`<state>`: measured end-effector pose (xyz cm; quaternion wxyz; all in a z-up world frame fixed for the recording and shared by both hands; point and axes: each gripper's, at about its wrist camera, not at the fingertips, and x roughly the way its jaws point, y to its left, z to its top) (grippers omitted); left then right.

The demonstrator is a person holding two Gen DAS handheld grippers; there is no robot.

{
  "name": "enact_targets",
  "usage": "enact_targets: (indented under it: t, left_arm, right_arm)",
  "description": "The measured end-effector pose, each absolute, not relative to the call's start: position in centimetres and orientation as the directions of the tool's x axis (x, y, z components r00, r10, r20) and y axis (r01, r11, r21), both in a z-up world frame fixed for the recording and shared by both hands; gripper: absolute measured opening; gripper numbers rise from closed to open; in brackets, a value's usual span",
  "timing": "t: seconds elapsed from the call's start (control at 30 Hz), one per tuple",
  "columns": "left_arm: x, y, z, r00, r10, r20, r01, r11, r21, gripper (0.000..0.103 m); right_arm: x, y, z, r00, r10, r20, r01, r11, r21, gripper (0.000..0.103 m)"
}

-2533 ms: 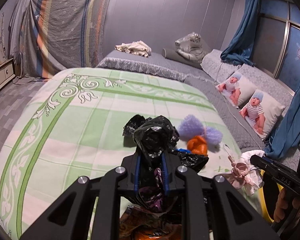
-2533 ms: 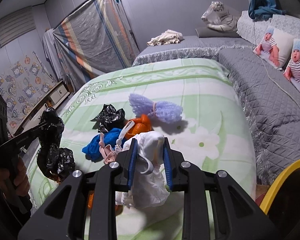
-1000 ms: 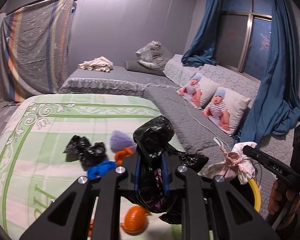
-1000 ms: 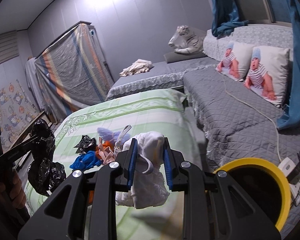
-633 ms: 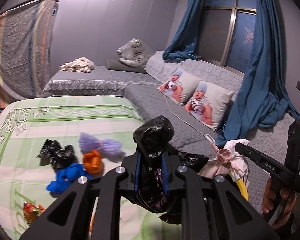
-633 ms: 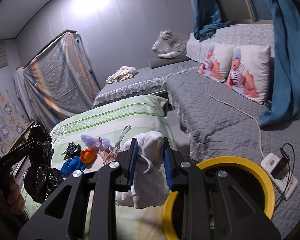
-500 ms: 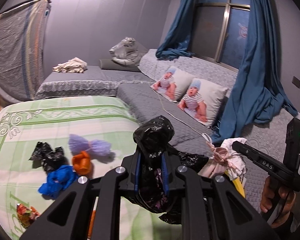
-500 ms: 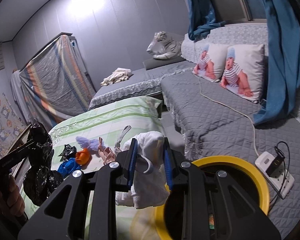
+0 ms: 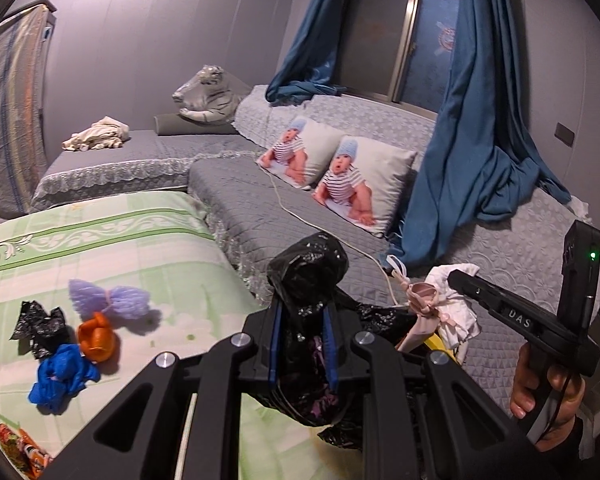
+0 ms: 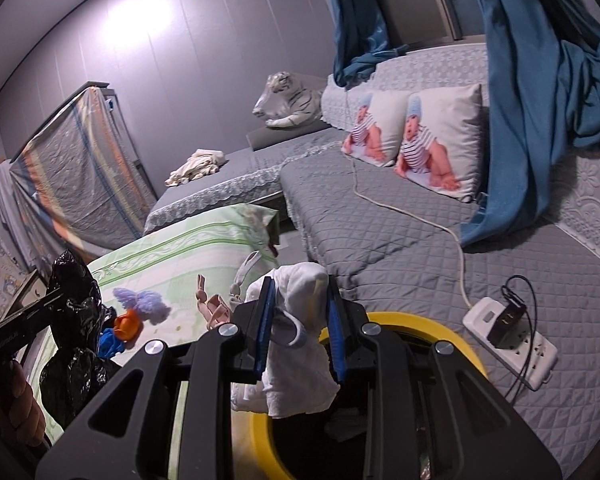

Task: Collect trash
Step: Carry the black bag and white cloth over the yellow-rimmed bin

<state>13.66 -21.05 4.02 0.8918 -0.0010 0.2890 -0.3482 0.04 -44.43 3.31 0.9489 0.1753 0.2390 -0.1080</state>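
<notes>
The right claw (image 10: 300, 320) pinches a white cloth bundle (image 10: 296, 364) that hangs over the near rim of the yellow bin (image 10: 466, 354). The bundle's lower folds drape toward that rim rather than the middle of the opening, so letting go here could leave it caught on the edge or sliding down to the floor. A pink ribbon scrap (image 10: 212, 308) dangles off the bundle's left side and may snag on the claw or fall outside the bin.

The left claw (image 9: 302, 344) is pressed onto a crumpled black plastic bag (image 9: 308, 276), held near the bed edge and beside the bin, not above it. The slack lower part of the bag could drag or spill if it is released here.

More trash lies on the green bedspread (image 9: 100, 240): a blue wad (image 9: 60, 376), an orange piece (image 9: 96, 336), a purple mesh bow (image 9: 108, 298) and a black scrap (image 9: 38, 326). The power strip (image 10: 508, 340) and its cable lie on the grey quilt just beside the bin, where a wide swing could catch them
</notes>
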Motion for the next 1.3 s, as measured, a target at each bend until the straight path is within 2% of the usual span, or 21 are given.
enact_targets:
  t: [0.57,1.3]
  left_arm:
    - [13.7,-27.2,1.4,0.477,-0.689,-0.545,0.711,0.668,-0.221,0.016]
    - [13.0,-33.7,-4.7,0.367,-0.682,-0.632,0.765,0.608,-0.213,0.016]
  right_arm:
    - [-1.6,-48.5,0.9,0.821,-0.211,-0.531,0.400,0.876,0.270,0.023]
    - [-1.5,-51.5,-4.7,0.744,-0.246,-0.621,0.486,0.838,0.250,0.023]
